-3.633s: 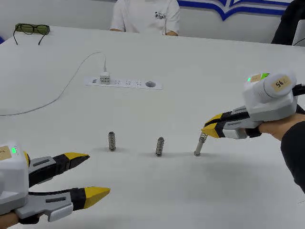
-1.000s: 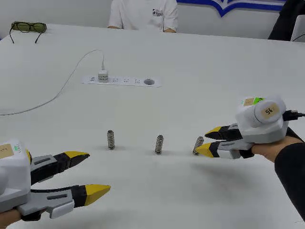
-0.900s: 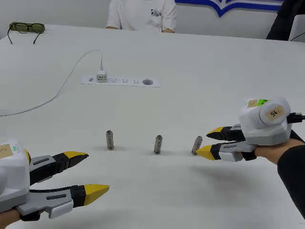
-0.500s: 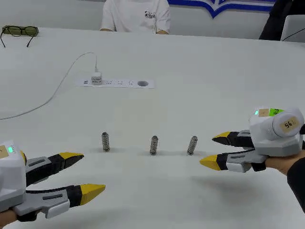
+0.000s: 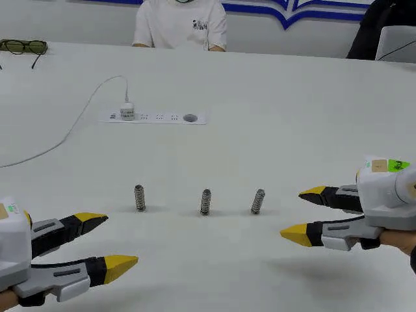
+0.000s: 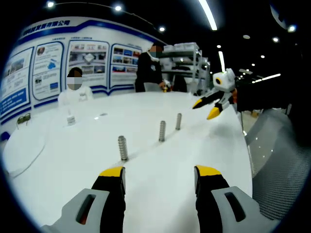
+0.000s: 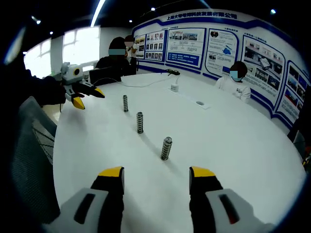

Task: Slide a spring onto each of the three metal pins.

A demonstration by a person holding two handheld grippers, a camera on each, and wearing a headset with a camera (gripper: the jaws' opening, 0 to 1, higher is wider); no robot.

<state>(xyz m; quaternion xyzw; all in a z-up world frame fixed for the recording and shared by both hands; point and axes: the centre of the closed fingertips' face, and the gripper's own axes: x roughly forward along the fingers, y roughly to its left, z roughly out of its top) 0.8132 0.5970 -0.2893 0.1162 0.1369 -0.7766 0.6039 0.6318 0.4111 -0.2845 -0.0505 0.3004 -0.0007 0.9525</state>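
Head view, and there they stand in a row at centre frame: the left spring [image 5: 140,197], the middle spring [image 5: 206,201] and the right spring [image 5: 258,201], each seated over its pin, the right one leaning a touch. In the right gripper view a pin top [image 7: 167,140] peeks just above the nearest coils. The left gripper [image 5: 112,239] sits at lower left, jaws spread wide with nothing between them. The right gripper [image 5: 297,212] hovers at the right edge, near the right spring but clear of it, jaws wide too and empty. To my eye the sliding is done, all three dressed. What's left, I'd say, is a check: that leaning one may want a gentle nudge upright, jaws narrowed, light touch, so it doesn't topple
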